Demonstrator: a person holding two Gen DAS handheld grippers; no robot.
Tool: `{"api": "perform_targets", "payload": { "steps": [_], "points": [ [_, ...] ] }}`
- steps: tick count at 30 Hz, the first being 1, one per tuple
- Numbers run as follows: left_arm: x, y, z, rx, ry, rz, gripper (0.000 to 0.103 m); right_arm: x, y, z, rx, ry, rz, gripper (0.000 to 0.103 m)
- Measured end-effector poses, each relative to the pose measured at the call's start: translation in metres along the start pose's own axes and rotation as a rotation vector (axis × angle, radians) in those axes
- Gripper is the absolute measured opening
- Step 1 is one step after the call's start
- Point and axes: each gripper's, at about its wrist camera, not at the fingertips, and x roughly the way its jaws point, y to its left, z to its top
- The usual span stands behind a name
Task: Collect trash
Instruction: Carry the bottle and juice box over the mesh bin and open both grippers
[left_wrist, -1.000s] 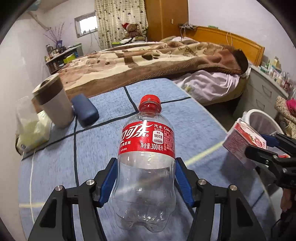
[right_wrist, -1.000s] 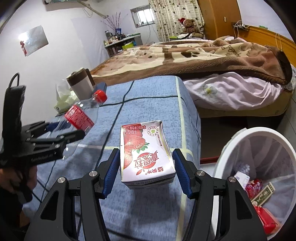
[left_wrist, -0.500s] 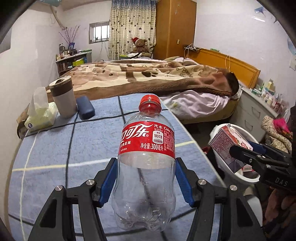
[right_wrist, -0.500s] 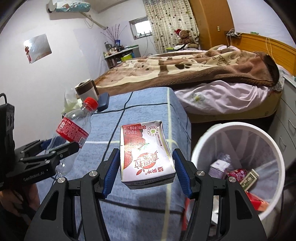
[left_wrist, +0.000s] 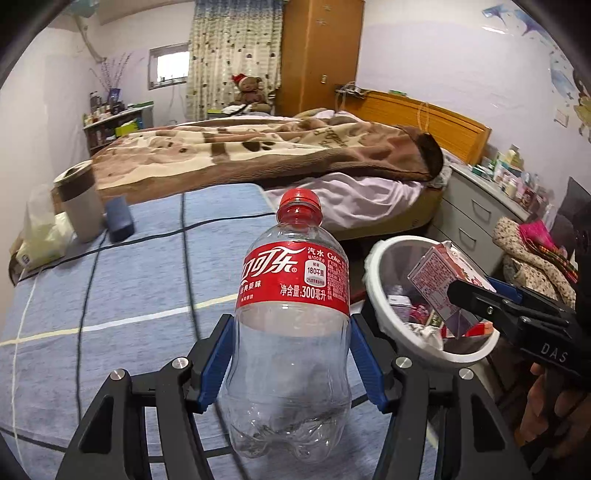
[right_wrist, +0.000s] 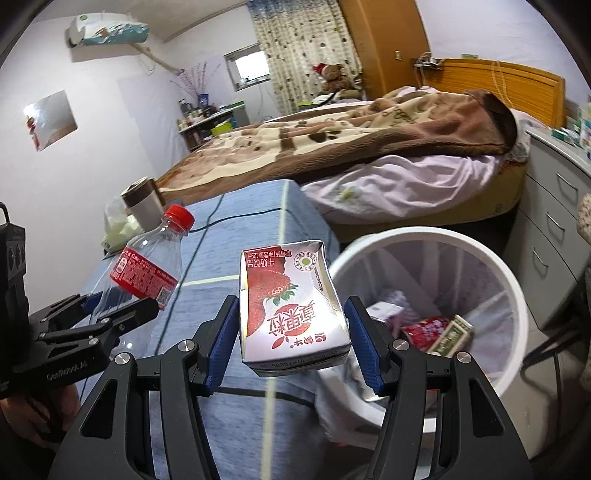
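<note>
- Left gripper (left_wrist: 291, 365) clamped on empty cola bottle (left_wrist: 291, 306), blue pads pressing its clear lower body, red cap up.
- Right gripper (right_wrist: 293, 338) clamped on strawberry milk carton (right_wrist: 291, 306), pads on its two side faces, print upside down.
- Both items held in the air: carton near the rim of the white trash bin (right_wrist: 513, 291), seemingly just short of the opening; bottle over the blue table cover (left_wrist: 110, 295), beside the bin.
- Bin already holding wrappers and a small box (right_wrist: 452, 338), lined with a pale bag.
- Advice for the step in hand: carry each item fully over the opening before letting go; drop the carton first, nearest as it is; keep the two tools apart above the rim to avoid a knock; release low enough to prevent a bounce off the rim, especially for the light bottle.
- Surface: blue checked cloth with dark and pale lines, bearing a brown-banded cup (left_wrist: 79, 201), a dark blue case (left_wrist: 118, 218) and a tissue pack (left_wrist: 40, 229) at its far end.
- Room: bedroom, bed under a brown patterned blanket (left_wrist: 258, 147), wooden headboard, wardrobe, curtained window, grey drawers by the bin.
</note>
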Motion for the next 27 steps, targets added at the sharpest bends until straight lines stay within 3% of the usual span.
{"api": "perform_targets", "payload": {
  "steps": [27],
  "points": [
    [0.079,-0.112,0.025,0.182,0.082,-0.175,0.062,-0.012,-0.086,-0.013,0.170,0.001,-0.158,0.059]
  ]
}}
